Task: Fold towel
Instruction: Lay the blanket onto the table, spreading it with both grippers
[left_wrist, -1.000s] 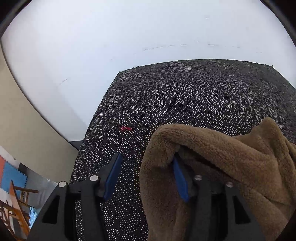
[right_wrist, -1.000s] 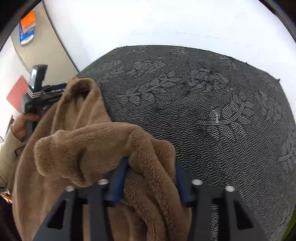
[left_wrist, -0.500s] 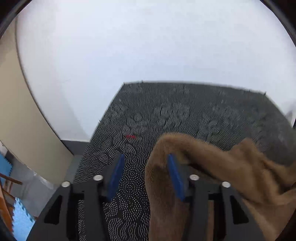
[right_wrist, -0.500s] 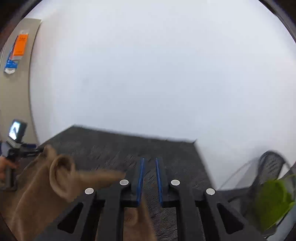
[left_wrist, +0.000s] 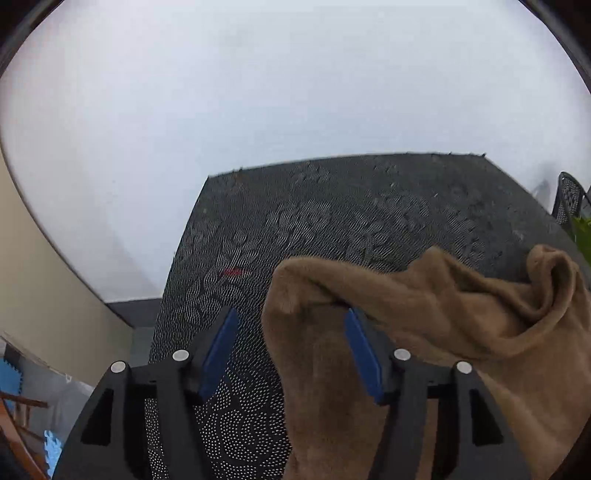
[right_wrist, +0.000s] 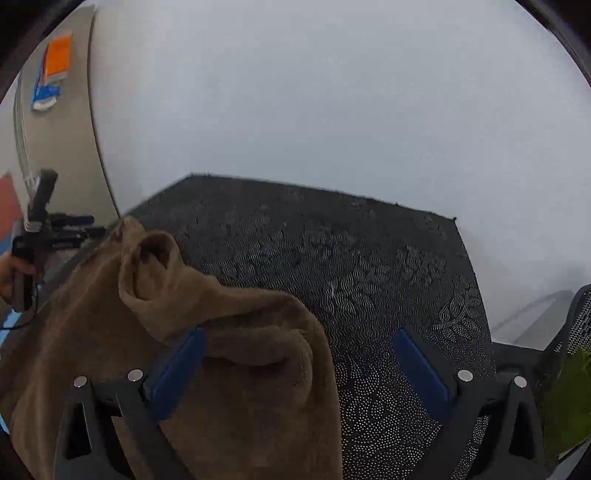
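Though it was pinched nearly shut half a sec ago, the right gripper (right_wrist: 299, 373) now stands spread wide, w/ the brown towel (right_wrist: 207, 354) draped over its left finger (right_wrist: 177, 373) only and nothing clamped. Same on the other side: the left gripper (left_wrist: 291, 354) is spread too, as it was a sec ago, the towel (left_wrist: 424, 332) just hanging over its right finger (left_wrist: 364, 358). So neither tool grips the cloth; it's slung between them like a hammock, bunched, w/ a rolled hump in the middle. My read: the grab got let go, so the fold hasn't really started, and corners need re-finding before any lift.

Under it, the table (left_wrist: 332, 206) w/ dark dotted cloth is bare apart from a small red mark (left_wrist: 232, 272) left of the towel. Both cams have tipped up vs. a sec ago, more wall (right_wrist: 332, 110) showing, less tabletop.

Farther left in the right view, a hand (right_wrist: 9, 273) holds the other tool's handle, near the towel's far hump. Right edge: a mesh chair (right_wrist: 576, 317) and a green plant (right_wrist: 569, 398), off the table, not in the way. Main snag is the towel itself: crumpled, edges hidden, could slip off the fingers.
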